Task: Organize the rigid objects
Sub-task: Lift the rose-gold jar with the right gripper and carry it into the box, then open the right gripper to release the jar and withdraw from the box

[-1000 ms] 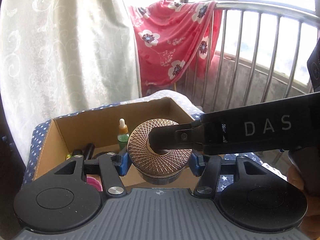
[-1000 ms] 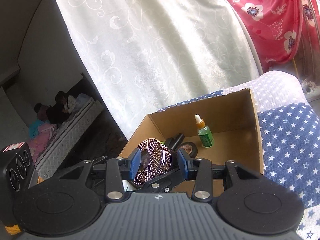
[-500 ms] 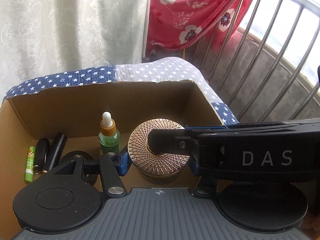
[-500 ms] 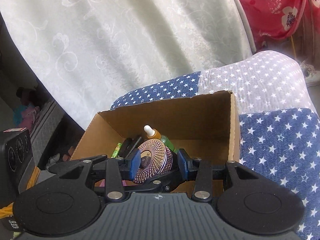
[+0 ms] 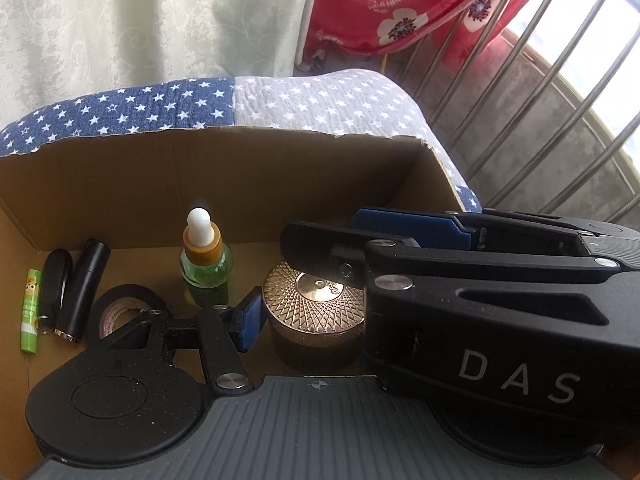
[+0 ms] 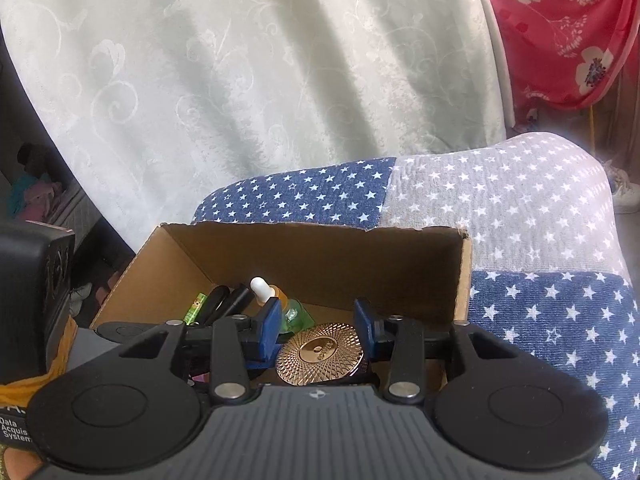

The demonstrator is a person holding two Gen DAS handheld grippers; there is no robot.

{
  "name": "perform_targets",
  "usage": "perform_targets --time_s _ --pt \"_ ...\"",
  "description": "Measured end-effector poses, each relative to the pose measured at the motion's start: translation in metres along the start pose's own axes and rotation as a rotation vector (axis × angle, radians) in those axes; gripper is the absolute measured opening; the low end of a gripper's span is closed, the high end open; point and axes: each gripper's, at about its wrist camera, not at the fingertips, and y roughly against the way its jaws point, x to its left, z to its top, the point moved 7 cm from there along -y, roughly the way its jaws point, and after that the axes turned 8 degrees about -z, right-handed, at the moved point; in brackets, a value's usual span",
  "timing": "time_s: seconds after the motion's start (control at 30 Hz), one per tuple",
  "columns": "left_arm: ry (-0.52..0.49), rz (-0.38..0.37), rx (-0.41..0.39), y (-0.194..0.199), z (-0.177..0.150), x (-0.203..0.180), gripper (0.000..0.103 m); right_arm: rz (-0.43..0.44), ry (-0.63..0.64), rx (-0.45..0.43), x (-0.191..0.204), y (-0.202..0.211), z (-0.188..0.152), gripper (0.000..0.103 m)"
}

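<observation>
A round bronze jar with a lattice-patterned lid (image 5: pixel 316 312) sits on the floor of the cardboard box (image 5: pixel 240 176), to the right of the green dropper bottle (image 5: pixel 204 260). My left gripper (image 5: pixel 312 320) is around the jar; its left pad (image 5: pixel 250 320) stands a little off the jar and the right finger is hidden by the other tool. My right gripper (image 6: pixel 316 332) hovers over the jar (image 6: pixel 320 354), its blue pads (image 6: pixel 269 330) spread apart and holding nothing. The right gripper (image 5: pixel 460 272) crosses the left wrist view.
In the box lie a black tape roll (image 5: pixel 120 308), two black tubes (image 5: pixel 84 288), and a green lip balm (image 5: pixel 31 312). The box rests on a star-patterned cloth (image 6: pixel 540 300). A curtain (image 6: pixel 260 60) hangs behind, with a red floral blanket (image 5: pixel 400 4) and metal railing (image 5: pixel 560 80) to the right.
Both grippers went down into the box with the jar. The jar now rests on the box floor; the right gripper has opened and let go, and the left pad has come off it.
</observation>
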Motion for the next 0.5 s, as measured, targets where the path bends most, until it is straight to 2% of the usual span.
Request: perform_targets --time_s 0.37,0.5 --pt "0.000 0.022 -0.005 -0.001 0.003 -0.006 0.057 0.005 -0.018 -0.029 -0.004 0.003 0.002 0.043" --pt "0.057 -0.045 0.031 -0.010 0.002 -0.008 0.058 0.013 -0.042 -0.042 -0.011 0.005 0.004 0.043"
